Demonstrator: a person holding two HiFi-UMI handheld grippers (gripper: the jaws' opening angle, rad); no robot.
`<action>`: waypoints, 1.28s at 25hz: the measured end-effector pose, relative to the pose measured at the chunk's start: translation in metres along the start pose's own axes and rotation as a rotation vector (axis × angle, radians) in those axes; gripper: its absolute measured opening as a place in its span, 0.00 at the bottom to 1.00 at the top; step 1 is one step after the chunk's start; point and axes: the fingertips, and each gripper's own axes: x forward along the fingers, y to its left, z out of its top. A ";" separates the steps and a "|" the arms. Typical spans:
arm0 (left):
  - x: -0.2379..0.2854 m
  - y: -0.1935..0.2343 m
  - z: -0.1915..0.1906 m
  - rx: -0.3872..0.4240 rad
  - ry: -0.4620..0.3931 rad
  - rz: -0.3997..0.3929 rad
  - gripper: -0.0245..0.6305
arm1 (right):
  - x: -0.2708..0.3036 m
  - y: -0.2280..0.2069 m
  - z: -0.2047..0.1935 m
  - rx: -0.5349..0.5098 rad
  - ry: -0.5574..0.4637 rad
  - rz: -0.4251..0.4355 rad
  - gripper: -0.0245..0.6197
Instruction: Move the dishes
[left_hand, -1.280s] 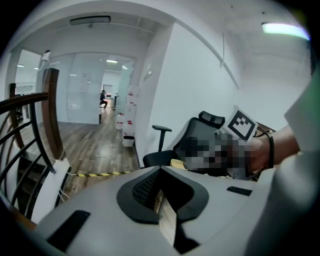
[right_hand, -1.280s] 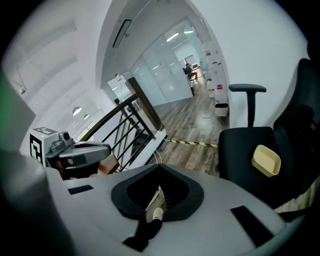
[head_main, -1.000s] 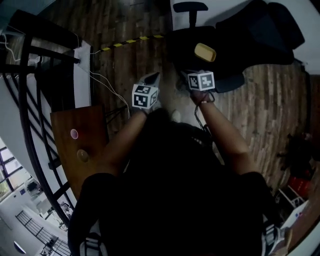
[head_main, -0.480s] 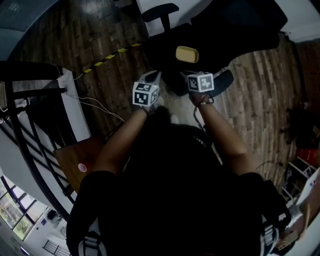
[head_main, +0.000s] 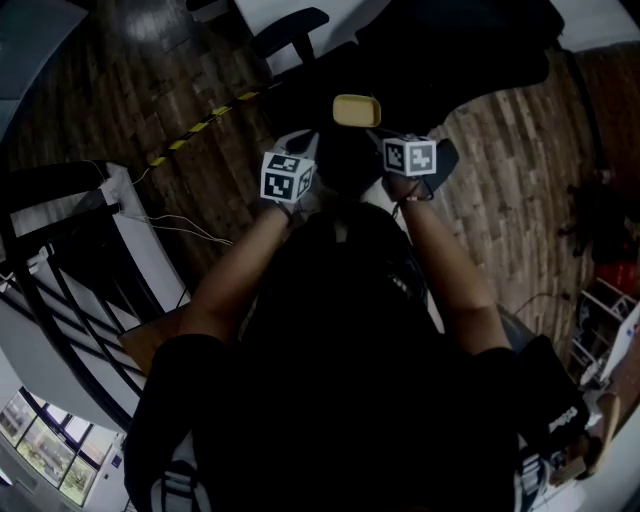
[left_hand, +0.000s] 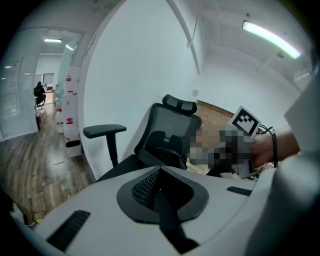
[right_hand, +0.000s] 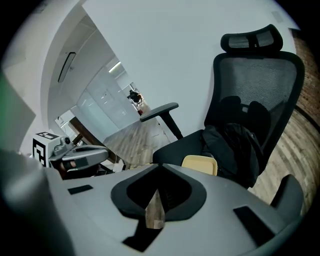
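Jaws of the left gripper (head_main: 300, 140) are pressed together and nothing is between them; its own view shows only a dark closed line. The right gripper (head_main: 392, 145) is also closed and holds nothing, and only a thin strip of the wooden floor (head_main: 500, 150) shows between its jaws. The person holds both grippers side by side in front of the body, near each other but not touching.

Just ahead of them, between the two jaw tips in the head view, a yellow dish (head_main: 357, 110) lies on the seat of a black office chair (right_hand: 255, 100). Neither gripper touches the dish. In the right gripper view the dish sits beside dark clothes (right_hand: 235, 145) that are piled against the backrest.

One second ago the dish was up and to the right of the right gripper. Now it is between the two grippers and closer to them. The yellow and black tape (head_main: 200, 128) on the floor has moved to the left. The brown table (head_main: 150, 340) showed a pink cup before; now only its corner is visible at the lower left, and the cup is out of view.
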 end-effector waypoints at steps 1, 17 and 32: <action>0.006 -0.001 0.001 0.000 0.007 -0.003 0.03 | 0.001 -0.008 0.004 0.006 -0.002 -0.001 0.06; 0.098 0.016 -0.006 -0.090 0.144 0.097 0.03 | 0.086 -0.153 0.012 0.158 0.207 0.036 0.17; 0.161 0.037 -0.043 -0.153 0.228 0.114 0.03 | 0.175 -0.219 -0.047 0.272 0.393 0.040 0.17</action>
